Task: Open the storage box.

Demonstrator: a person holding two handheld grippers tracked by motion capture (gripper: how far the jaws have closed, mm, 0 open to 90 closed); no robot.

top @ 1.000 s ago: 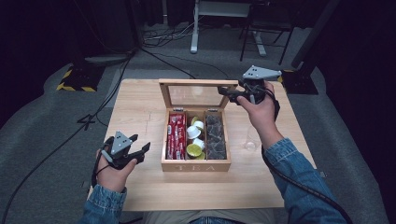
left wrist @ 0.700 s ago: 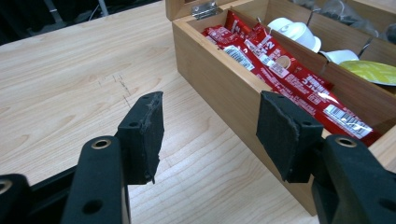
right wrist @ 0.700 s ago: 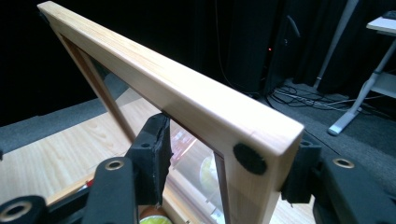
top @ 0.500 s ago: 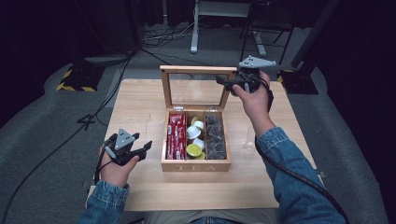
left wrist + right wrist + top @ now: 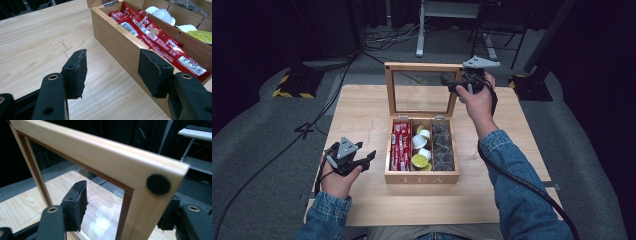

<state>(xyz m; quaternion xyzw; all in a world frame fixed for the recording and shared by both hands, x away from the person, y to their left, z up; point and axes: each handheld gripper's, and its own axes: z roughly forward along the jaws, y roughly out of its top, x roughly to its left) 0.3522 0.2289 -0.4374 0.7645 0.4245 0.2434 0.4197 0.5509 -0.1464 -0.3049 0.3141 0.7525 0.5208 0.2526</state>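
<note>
wooden tea box (image 5: 422,176) sits mid-table, front wall lettered, three compartments: red sachets (image 5: 400,146) in the left one, white and yellow-green capsules (image 5: 421,150) in the middle, dark clear-wrapped bags (image 5: 442,147) in the right. glass lid (image 5: 421,90) stands upright on the back hinges, frame edge vertical.

right gripper (image 5: 457,85) is up at the lid's right-hand upright, near the top corner. in the right gripper view the frame corner, with a round black felt pad (image 5: 158,184), stands between the jaws; left pad (image 5: 75,203) is clearly off the wood, with glass and table seen through the gap. the far pad is mostly hidden behind the frame, contact there cannot be told. jaws have just been opening, spread around the frame, not pinching it.

left gripper (image 5: 364,161) is held over the table (image 5: 362,110) just left of the box's front-left corner. jaws spread, nothing pinched; in the left gripper view the box's left wall (image 5: 120,47) runs up between the pads, the right pad over its rim.

open room: bare tabletop left of the box and in front of it; a clear strip on the right. behind the lid the table edge is near.
</note>
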